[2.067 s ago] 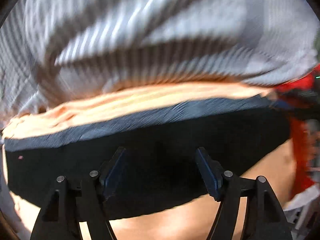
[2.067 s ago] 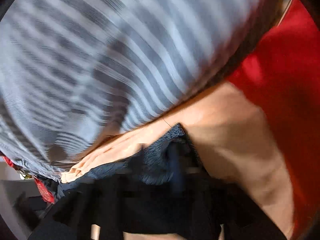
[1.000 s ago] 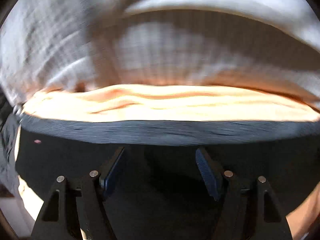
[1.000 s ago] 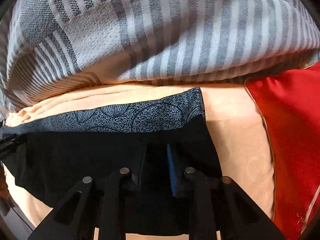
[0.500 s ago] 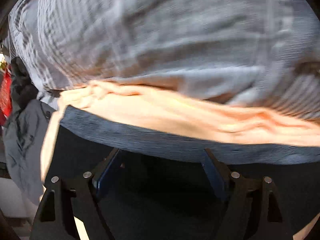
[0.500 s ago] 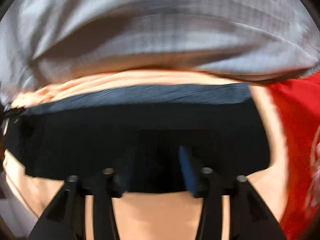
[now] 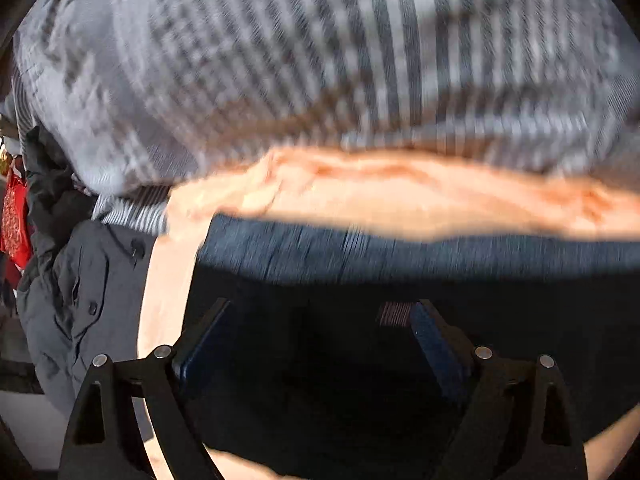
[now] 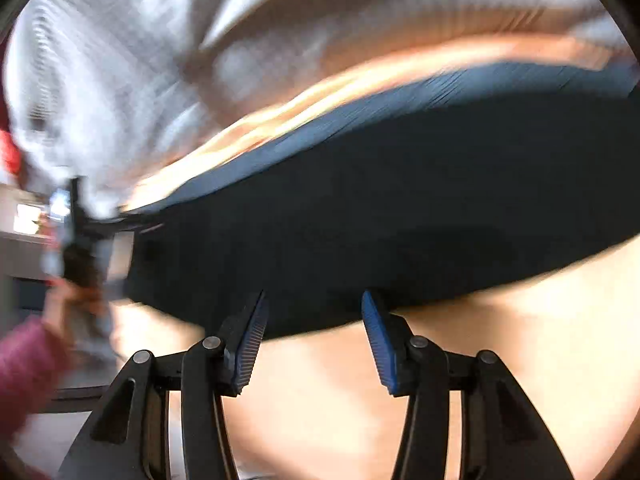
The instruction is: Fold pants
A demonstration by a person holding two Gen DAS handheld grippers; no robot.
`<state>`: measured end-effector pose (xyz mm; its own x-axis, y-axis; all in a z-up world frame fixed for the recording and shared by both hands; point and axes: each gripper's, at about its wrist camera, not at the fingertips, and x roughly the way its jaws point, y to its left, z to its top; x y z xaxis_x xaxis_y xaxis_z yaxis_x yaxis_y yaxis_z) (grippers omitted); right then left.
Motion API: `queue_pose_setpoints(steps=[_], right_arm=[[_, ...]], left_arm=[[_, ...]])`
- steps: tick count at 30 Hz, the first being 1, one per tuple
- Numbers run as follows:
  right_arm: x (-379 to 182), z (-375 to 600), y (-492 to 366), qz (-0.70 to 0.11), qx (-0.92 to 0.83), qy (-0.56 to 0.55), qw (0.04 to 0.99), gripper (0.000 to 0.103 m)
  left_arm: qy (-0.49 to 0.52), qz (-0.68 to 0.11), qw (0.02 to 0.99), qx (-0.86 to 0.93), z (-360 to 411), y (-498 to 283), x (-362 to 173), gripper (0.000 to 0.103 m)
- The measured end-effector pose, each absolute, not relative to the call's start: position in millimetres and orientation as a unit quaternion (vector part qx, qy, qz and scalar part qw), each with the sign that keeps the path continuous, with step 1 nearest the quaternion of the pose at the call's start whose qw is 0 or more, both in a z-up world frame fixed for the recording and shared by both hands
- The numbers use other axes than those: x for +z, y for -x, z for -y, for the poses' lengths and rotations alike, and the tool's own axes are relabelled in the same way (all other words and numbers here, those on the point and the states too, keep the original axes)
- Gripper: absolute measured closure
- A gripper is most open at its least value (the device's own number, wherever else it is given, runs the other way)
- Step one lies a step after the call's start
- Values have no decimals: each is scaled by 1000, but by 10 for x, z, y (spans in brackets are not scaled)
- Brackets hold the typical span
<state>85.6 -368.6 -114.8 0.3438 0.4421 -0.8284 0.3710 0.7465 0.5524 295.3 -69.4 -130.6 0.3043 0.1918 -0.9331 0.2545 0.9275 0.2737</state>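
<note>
I see the left hand-held gripper (image 7: pixel 320 340) opening, empty, over the dark pants (image 7: pixel 360 380), the right hand-held gripper (image 8: pixel 312 328) apart at their near edge, a striped blanket (image 7: pixel 320 60) beyond.

Opening left gripper (image 7: pixel 320 320) over dark pants (image 7: pixel 320 380)

My left gripper (image 7: pixel 320 320) points steeply down, jaws opening wide, nothing pinched. My right gripper (image 8: pixel 314 316) tilts down, jaws parted, pads bare. A sleeve (image 8: pixel 24 360) shows left of it.

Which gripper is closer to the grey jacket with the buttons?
Left. The left gripper, jaws opening over the dark pants, has the grey jacket just beside it. The right gripper shows no jacket nearby.
</note>
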Motion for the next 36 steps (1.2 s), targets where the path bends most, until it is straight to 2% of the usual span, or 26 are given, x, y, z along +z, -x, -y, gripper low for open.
queue_pose_setpoints(steps=[2, 6, 10, 11, 12, 13, 18, 20, 21, 26, 30, 33, 34, 36], right_arm=[[-1403, 3262, -934, -581, 58, -394, 710, 50], [-1770, 2589, -1097, -594, 73, -424, 680, 50], [-1913, 2352, -1365, -581, 66, -447, 677, 58], [-1930, 2349, -1413, -578, 63, -450, 678, 63], [-1951, 2396, -1422, -577, 54, -453, 677, 80], [-1939, 2605, -1338, -580, 45, -452, 676, 87], [-1736, 2669, -1067, -595, 59, -418, 684, 90], [-1677, 2772, -904, -615, 62, -408, 671, 94], [-1639, 2830, -823, -626, 61, -399, 667, 94], [-1122, 3479, -846, -595, -38, -276, 753, 90], [-1072, 3911, -1003, -570, -95, -248, 777, 89], [-1262, 4172, -1089, -590, -134, -220, 765, 89], [-1328, 4256, -1062, -597, -138, -229, 757, 90], [-1305, 4447, -928, -573, -135, -290, 755, 89]], left_arm=[[-193, -605, 772, -14, 717, -2742, -1405, 12], [-126, -596, 793, -13, 316, -2629, -1636, 0], [-110, -600, 792, -20, 205, -2681, -1691, 0], [-112, -597, 794, -23, 160, -2699, -1715, 0], [-115, -594, 796, -26, 161, -2700, -1711, 0], [-113, -594, 796, -27, 160, -2699, -1710, 0], [-125, -592, 796, -26, 269, -2639, -1644, 0], [-145, -600, 787, -13, 363, -2635, -1585, 0], [-152, -606, 781, -14, 459, -2594, -1525, 5], [-138, -596, 785, -93, 944, -2265, -1254, 7], [-137, -617, 766, -114, 1463, -2007, -1449, 7], [-172, -635, 747, -98, 1608, -1875, -1781, 6], [-197, -615, 757, -98, 1632, -1811, -1830, 2], [-215, -595, 767, -105, 1640, -1746, -1818, 1]])
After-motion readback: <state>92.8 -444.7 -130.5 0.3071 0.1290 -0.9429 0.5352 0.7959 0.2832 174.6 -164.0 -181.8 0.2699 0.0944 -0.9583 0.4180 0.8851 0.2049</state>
